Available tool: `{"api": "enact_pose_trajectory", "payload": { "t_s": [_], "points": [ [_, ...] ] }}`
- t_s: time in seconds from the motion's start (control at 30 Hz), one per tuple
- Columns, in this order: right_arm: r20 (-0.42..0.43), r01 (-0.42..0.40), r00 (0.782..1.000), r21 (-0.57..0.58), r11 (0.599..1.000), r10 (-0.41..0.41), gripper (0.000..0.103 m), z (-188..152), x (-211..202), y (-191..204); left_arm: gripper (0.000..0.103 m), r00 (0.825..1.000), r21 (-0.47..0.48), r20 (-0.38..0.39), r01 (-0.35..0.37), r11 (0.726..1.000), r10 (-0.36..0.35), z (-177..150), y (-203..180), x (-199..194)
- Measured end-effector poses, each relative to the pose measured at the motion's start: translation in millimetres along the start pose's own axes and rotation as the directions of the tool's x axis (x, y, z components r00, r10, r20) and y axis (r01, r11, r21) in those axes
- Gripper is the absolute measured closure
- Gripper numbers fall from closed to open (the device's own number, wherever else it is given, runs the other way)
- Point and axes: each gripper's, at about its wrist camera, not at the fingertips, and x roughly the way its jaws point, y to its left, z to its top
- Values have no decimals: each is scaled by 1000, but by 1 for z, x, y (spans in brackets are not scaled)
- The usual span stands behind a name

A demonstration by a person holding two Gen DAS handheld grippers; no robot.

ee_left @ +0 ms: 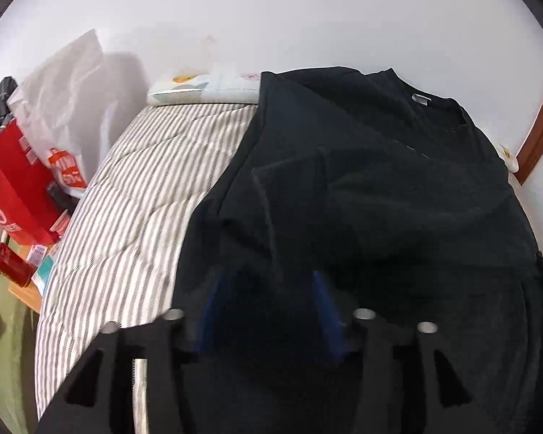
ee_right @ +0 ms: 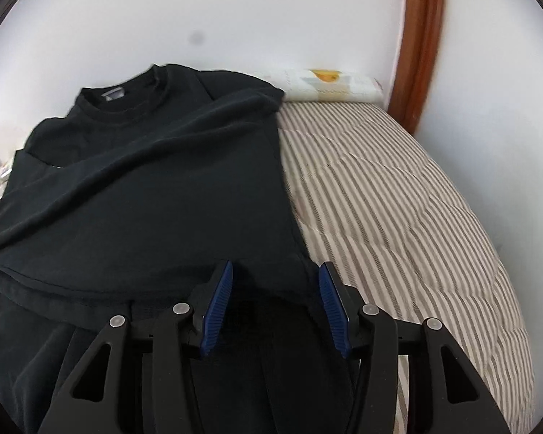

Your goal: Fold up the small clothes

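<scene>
A black T-shirt (ee_left: 398,188) lies on a striped bed, collar toward the wall, with one side folded over the body. It also shows in the right wrist view (ee_right: 155,181), collar at the far left. My left gripper (ee_left: 269,282) is open just above the shirt's lower part, blue pads apart. My right gripper (ee_right: 276,275) is open over the shirt's lower right hem, nothing between its pads.
The striped quilt (ee_right: 398,209) covers the bed. A patterned pillow (ee_right: 329,83) lies at the wall. A red box (ee_left: 14,184), a white plastic bag (ee_left: 68,108) and a red can (ee_left: 12,264) sit on a side table at left. A wooden frame (ee_right: 423,36) stands at right.
</scene>
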Motion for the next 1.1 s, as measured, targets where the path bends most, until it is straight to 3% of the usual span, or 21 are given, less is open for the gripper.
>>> {"api": "enact_pose_trajectory", "payload": {
  "t_s": [0.13,0.2,0.33,0.47,0.63,0.73,0.93,1.1],
  "points": [
    [-39,-19,999,-1,1000,19,55,-16,-9,-4,46,1000,20,15,-14,1000,14,-19,1,-12],
    [-19,-48,999,1,999,48,54,-30,-27,-8,46,999,15,31,-23,1000,22,-29,2,-20],
    [36,-15,999,-26,1000,16,46,-55,-60,-9,46,996,16,79,-36,999,34,-47,2,-40],
    [57,-27,998,-75,997,31,45,-76,-86,-7,46,994,16,94,-54,998,53,-63,4,-55],
    [77,22,997,-106,994,-13,45,-97,-104,-3,46,997,10,63,-35,999,35,-80,12,-66],
    [41,16,999,-100,995,-12,45,-110,-105,-6,46,999,-30,20,45,999,-44,-94,25,-71],
    [-37,-15,999,-30,999,14,45,-138,-102,-24,46,991,-52,-34,127,991,-128,-127,45,-71],
    [-14,-51,999,25,998,52,44,-150,-106,-31,46,996,-21,6,93,995,-93,-145,49,-82]
  ]
}}
